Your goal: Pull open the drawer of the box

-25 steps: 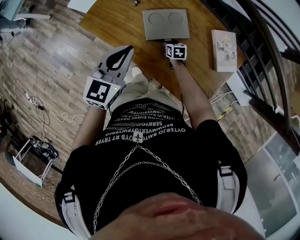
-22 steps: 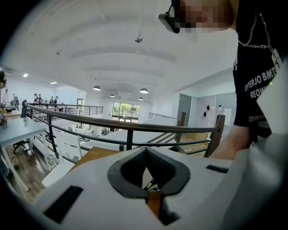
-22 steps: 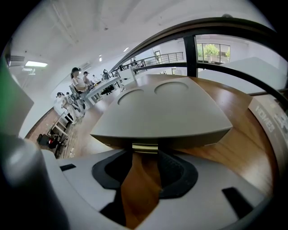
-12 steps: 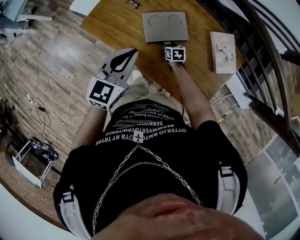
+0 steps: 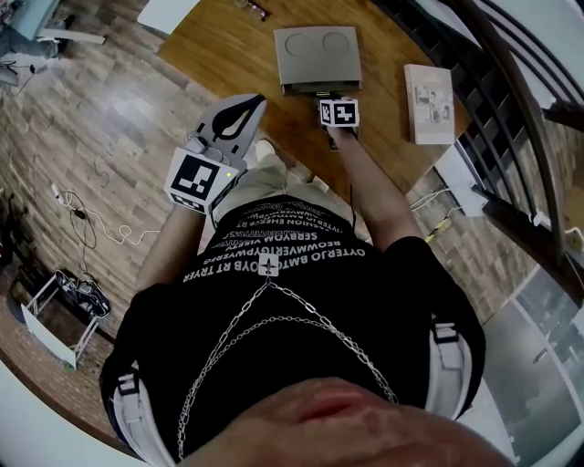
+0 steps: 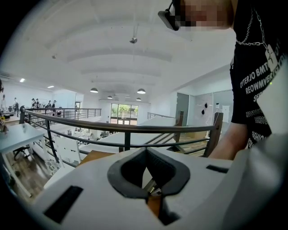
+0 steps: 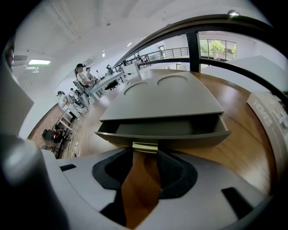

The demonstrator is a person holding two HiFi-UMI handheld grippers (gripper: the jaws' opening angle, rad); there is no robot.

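A flat grey box [image 5: 318,55] with two round dents in its lid lies on the wooden table [image 5: 228,55]. Its drawer [image 7: 162,128] stands out a short way, showing a shallow dark cavity. My right gripper [image 5: 325,92] is at the drawer's front. Its jaws have just been closing, and the pads now press on the small brass handle [image 7: 145,147] between them. My left gripper [image 5: 258,98] hangs off the table's near edge, over the person's lap, with its tips together and nothing between them; in the left gripper view it [image 6: 145,152] points towards a railing.
A pale book [image 5: 429,91] lies on the table to the right of the box. A dark metal railing [image 5: 511,109] runs along the right side. A pair of glasses [image 5: 255,9] lies at the table's far edge. Cables [image 5: 87,214] trail on the floor at left.
A dark gap has appeared along the box's front: the drawer has slid out a little with the right gripper at its handle. The left gripper has stayed in place.
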